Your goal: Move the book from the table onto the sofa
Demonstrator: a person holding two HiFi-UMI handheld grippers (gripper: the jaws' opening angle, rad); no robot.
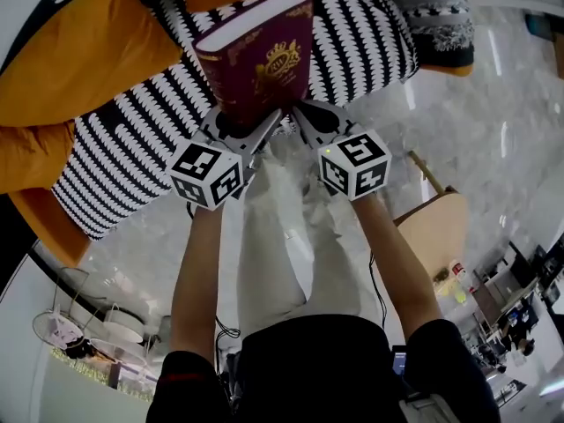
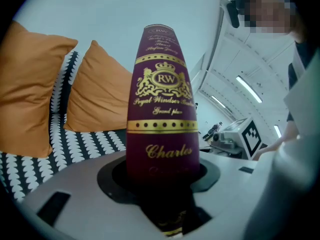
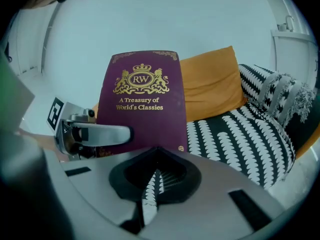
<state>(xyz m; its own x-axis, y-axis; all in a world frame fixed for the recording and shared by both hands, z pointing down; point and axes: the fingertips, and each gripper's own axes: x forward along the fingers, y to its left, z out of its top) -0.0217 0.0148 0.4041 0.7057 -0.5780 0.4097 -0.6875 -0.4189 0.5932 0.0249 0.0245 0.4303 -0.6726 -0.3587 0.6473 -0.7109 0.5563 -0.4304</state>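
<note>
A maroon book [image 1: 257,60] is showing a gold crest, bands and lettering against a sofa [image 1: 132,157] wearing a black-and-white leaf print, while plain orange cushions [image 1: 79,51] are glowing beside it and a grey-veined white marble floor [image 1: 493,122] is gleaming below.

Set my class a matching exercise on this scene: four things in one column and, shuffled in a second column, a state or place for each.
Things
1. maroon hardcover book with gold crest
2. left claw
3. right claw
4. orange fabric cushion

States or places
A. jaws together
B. resting on the black-and-white patterned sofa
C. clamped on the book at its spine
D. held upright in the air

Right pairs: 1-D, 2-C, 3-A, 4-B.
</note>
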